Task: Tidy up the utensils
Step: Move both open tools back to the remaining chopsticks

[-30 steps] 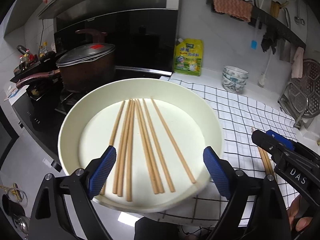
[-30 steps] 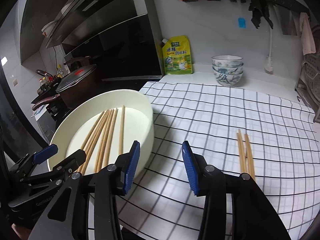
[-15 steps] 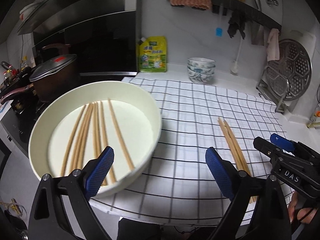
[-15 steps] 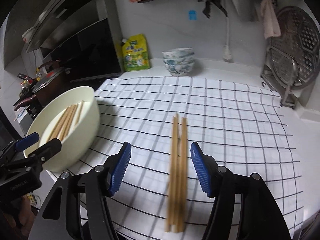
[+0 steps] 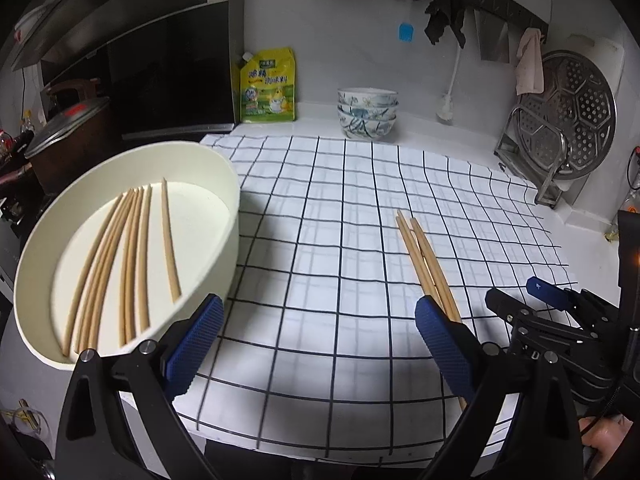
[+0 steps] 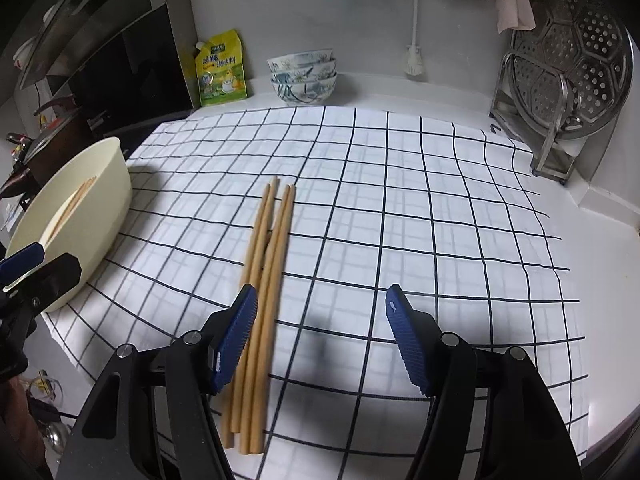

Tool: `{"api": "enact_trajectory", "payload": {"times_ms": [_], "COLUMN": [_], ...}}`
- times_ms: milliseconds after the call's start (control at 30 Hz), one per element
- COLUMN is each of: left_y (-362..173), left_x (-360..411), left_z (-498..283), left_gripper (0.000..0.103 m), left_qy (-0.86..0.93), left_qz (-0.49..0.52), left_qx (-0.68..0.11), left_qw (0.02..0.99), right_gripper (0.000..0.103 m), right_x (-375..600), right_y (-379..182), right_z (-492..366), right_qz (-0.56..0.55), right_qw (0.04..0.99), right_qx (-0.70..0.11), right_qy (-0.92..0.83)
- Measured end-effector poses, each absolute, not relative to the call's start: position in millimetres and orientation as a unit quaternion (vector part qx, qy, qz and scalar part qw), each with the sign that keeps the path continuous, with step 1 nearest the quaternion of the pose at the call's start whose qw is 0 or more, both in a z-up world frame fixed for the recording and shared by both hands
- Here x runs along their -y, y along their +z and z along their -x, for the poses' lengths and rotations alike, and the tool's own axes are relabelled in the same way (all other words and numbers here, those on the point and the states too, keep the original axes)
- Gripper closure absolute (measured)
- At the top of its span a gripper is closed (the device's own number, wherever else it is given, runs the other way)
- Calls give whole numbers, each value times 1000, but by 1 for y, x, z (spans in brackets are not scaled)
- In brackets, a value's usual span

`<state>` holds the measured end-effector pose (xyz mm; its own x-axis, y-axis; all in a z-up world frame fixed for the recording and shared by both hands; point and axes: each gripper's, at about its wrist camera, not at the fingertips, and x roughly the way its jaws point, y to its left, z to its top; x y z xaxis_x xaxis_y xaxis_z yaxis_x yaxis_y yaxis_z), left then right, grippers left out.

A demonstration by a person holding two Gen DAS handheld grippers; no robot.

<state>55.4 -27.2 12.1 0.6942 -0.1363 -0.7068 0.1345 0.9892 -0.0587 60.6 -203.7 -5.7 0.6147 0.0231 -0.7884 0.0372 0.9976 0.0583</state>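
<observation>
Checked cloth [image 6: 400, 208] held loose chopsticks [image 6: 268, 264], centre frame: light, stiff, slick, prone to roll. Right gripper [image 6: 320, 336] jaws just widened, empty; left gripper [image 5: 316, 344] wide, empty. Grip mid-length.

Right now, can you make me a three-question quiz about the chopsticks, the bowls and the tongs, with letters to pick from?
1. Where do the loose chopsticks lie?
A. on the checked cloth
B. inside the stacked bowls
C. on the stove

2. What colour are the pads on the tongs?
A. red
B. blue
C. green

3. How are the right tongs just now?
A. shut on a chopstick
B. open, gripping nothing
C. holding the cream basin

Answers:
1. A, they rest flat on the black-and-white grid, beside the cream basin that holds the other chopsticks.
2. B, the fingers of the left tongs are dark blue, and the right ones match.
3. B, the jaws have just been opening and stand apart, one finger next to the chopsticks without squeezing them.
</observation>
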Motion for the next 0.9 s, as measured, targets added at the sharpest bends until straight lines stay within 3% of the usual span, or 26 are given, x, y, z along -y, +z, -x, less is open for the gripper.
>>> {"api": "enact_trajectory", "payload": {"times_ms": [900], "left_y": [-21], "left_x": [48], "left_z": [-71], "left_gripper": [8], "left_qy": [-57], "left_qz": [7], "left_qx": [-421], "left_qw": [905], "right_gripper": [39], "right_x": [203], "right_y": [-44], "right_z": [-76], "right_qz": [-6], "right_qw": [876], "right_qx": [-482], "right_qy": [1]}}
